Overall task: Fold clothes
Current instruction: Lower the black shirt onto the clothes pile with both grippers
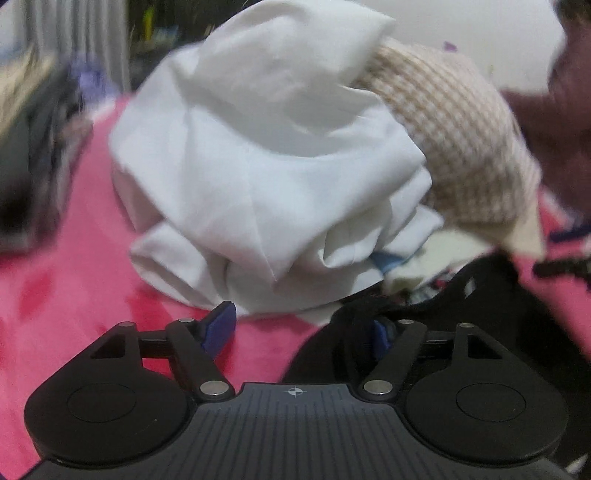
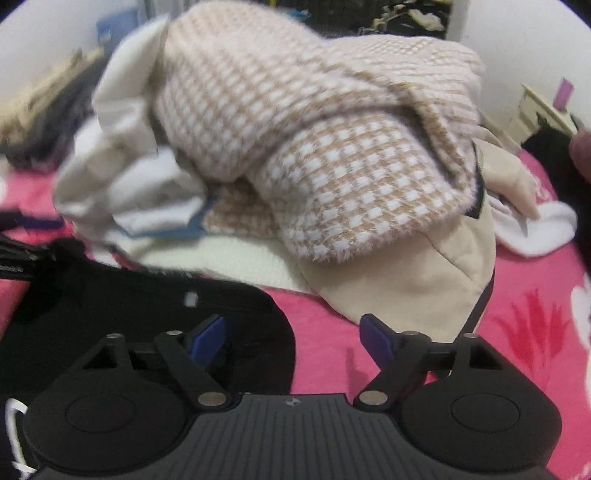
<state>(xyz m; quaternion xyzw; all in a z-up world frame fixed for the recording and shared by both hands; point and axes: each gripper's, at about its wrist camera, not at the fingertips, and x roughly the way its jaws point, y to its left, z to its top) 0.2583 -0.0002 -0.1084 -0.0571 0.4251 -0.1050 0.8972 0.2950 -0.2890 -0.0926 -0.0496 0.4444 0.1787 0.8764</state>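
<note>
Clothes lie heaped unfolded on the pink blanket, white garment against the checked knit, black garment just before it, where left gripper and right gripper hover spread, holding nothing, seemingly choosing one to grasp.

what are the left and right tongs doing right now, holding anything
Left tongs: open, holding nothing, by the white cloth.
Right tongs: open, holding nothing, over the black garment.

Pink blanket (red-patterned), pale wall, blurred curtain behind.
</note>
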